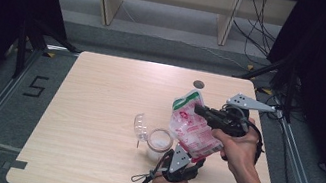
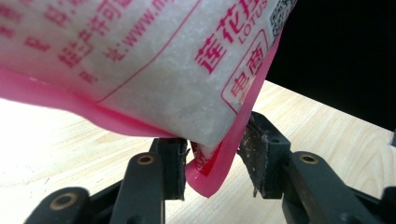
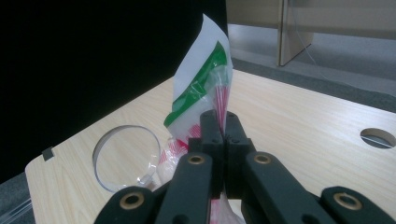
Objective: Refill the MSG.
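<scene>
In the high view a pink-and-white bag [image 1: 192, 127] of white grains hangs tilted above the right near part of the surface [image 1: 96, 110], its green-banded top toward the far side. The right gripper [image 1: 203, 111] comes in from the right and holds the bag high up; the left gripper [image 1: 189, 159] sits under the bag's near lower corner. Just left of the bag stands a clear jar [image 1: 160, 141] with its hinged lid [image 1: 139, 125] thrown open to the left. A round hole [image 1: 198, 84] marks the surface farther off.

The left gripper view adds what the high view is too small to tell: the bag's [image 2: 154, 60] pink bottom corner hangs between the fingers [image 2: 264, 154], which stand apart. The left finger lies against the pink edge, the right one shows a gap, so the pads do not clamp it. Red print and a square code show on the bag.

The right gripper view shows its fingers [image 3: 212, 135] pressed together on the bag's [image 3: 205, 88] film, below the green band. The lid [image 3: 126, 156] shows behind them on the left, and the hole [image 3: 378, 137] at far right.
</scene>
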### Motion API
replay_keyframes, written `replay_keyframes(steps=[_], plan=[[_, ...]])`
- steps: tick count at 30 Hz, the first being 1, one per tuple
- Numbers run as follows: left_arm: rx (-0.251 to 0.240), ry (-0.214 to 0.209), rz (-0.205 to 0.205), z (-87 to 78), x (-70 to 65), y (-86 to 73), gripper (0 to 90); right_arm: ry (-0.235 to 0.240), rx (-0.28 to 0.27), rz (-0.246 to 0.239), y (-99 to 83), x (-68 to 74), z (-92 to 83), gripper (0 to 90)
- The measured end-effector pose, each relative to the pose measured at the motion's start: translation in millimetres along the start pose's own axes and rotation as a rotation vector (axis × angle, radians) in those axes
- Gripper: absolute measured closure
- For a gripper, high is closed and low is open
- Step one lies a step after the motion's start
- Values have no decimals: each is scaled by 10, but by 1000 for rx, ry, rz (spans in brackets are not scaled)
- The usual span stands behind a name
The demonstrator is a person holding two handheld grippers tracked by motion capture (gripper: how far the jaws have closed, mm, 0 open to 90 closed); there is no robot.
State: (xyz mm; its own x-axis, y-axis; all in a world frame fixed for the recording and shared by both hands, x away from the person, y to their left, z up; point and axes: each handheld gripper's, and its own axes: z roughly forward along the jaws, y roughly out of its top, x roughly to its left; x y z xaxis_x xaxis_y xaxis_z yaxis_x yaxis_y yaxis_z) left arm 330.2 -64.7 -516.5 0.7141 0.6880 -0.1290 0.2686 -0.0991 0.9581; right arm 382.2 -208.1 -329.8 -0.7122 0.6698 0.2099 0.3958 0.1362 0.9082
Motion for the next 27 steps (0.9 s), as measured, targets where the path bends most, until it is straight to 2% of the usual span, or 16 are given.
replay_keyframes(steps=[1, 2, 3, 7, 8, 11, 13, 14, 15, 17, 19, 20, 23, 24, 26, 27], plan=[[1, -1, 0, -9, 1, 5, 604, 6, 2, 1, 1, -8, -2, 900], [7, 7, 5, -24, -1, 12, 603, -11, -15, -26, 1, -25, -10, 900], [3, 3, 6, -27, 4, 14, 598, 5, -8, 3, 6, -20, -19, 900], [1, 4, 9, -44, 2, 23, 573, 3, -34, 4, -6, -65, -50, 900], [3, 7, 11, -46, 2, 23, 565, -2, -29, 26, -11, -57, -67, 900], [19, 29, 23, -58, -9, 20, 545, -3, -45, 28, -36, -79, -75, 900], [28, 28, 4, -59, -11, 16, 528, -4, -42, 32, -47, -79, -71, 900], [26, 29, -16, -48, -10, 14, 500, -1, -34, 62, -56, -65, -76, 900], [13, 22, -43, -36, -28, 13, 463, -2, -52, 28, -73, -104, -57, 900], [39, 62, -24, -65, -27, 24, 440, 0, -38, 74, -87, -87, -59, 900], [49, 73, -17, -81, -12, 30, 407, 1, -39, 55, -104, -117, -54, 900], [36, 80, -44, -83, -33, 38, 388, 1, -52, 67, -119, -121, -45, 900], [63, 107, -16, -100, -49, 39, 368, 2, -59, 74, -140, -148, -49, 900], [45, 90, -31, -84, -56, 30, 367, -4, -70, 51, -149, -162, -40, 900], [62, 101, -12, -92, -70, 27, 367, -10, -51, 65, -146, -175, -63, 900], [46, 92, -29, -85, -93, 23, 363, -15, -57, 76, -150, -172, -61, 900]])
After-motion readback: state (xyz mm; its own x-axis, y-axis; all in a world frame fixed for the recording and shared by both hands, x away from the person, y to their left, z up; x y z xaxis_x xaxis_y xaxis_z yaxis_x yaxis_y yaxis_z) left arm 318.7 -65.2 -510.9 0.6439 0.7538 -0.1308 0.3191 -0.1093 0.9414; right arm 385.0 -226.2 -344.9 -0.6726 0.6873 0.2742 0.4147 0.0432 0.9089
